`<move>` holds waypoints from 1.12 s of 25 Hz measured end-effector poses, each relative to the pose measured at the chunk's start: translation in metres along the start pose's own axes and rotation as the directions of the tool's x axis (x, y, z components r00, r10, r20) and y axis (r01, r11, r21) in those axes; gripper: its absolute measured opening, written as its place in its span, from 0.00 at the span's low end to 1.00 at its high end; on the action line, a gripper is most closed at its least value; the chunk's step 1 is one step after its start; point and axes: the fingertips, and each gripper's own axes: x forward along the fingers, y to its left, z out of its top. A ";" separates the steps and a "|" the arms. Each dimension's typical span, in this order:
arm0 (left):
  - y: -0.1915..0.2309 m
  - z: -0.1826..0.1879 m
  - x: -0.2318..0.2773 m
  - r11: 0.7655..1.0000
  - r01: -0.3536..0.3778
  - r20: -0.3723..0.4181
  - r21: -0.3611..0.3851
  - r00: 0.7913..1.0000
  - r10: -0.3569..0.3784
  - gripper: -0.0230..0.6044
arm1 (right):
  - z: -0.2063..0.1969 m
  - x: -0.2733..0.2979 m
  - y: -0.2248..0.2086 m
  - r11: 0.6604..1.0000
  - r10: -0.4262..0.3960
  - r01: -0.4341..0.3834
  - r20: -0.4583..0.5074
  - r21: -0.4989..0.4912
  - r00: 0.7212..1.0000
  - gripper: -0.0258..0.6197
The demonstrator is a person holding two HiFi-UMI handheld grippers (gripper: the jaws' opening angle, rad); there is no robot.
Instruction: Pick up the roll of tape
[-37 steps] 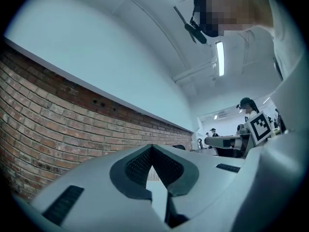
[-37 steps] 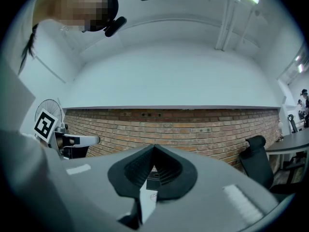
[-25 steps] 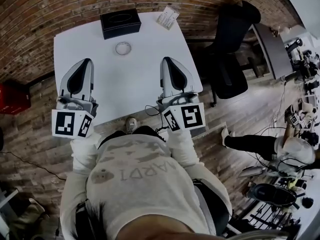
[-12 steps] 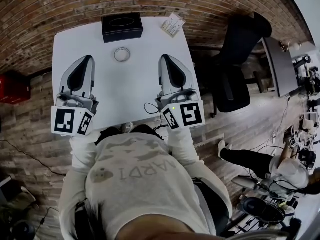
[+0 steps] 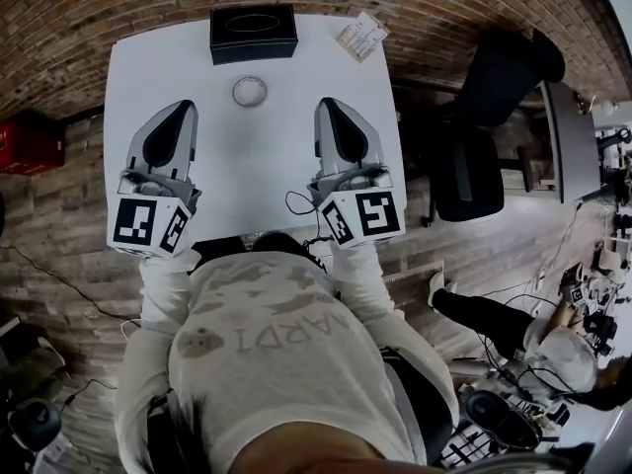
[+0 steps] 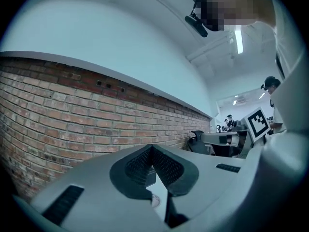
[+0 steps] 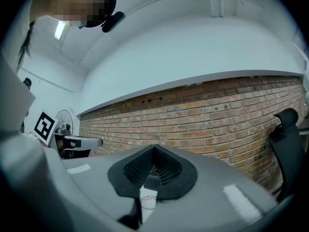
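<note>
The roll of tape (image 5: 250, 91), a small pale ring, lies flat on the white table (image 5: 259, 171) toward its far side. My left gripper (image 5: 182, 108) hovers over the table to the near left of the roll, jaws shut and empty. My right gripper (image 5: 331, 105) is level with it to the near right, also shut and empty. The roll sits between and slightly beyond both tips. In the left gripper view the tape (image 6: 155, 200) peeks through the slit below the closed pads (image 6: 166, 168). The right gripper view shows the tape (image 7: 148, 200) the same way.
A black box (image 5: 254, 34) stands at the table's far edge, just behind the roll. A small printed packet (image 5: 361, 38) lies at the far right corner. A brick wall runs behind the table. A black office chair (image 5: 484, 117) stands to the right and a red case (image 5: 30, 141) to the left.
Both grippers have edged forward over the table toward the tape and sunk a little. Their jaws stay shut, and the roll has not moved.
</note>
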 end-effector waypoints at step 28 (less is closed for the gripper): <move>0.039 -0.183 0.118 0.990 0.052 -0.509 -0.128 0.853 -0.111 0.20 | -0.074 0.045 -0.021 0.996 -0.047 0.059 -0.160 0.070 0.986 0.06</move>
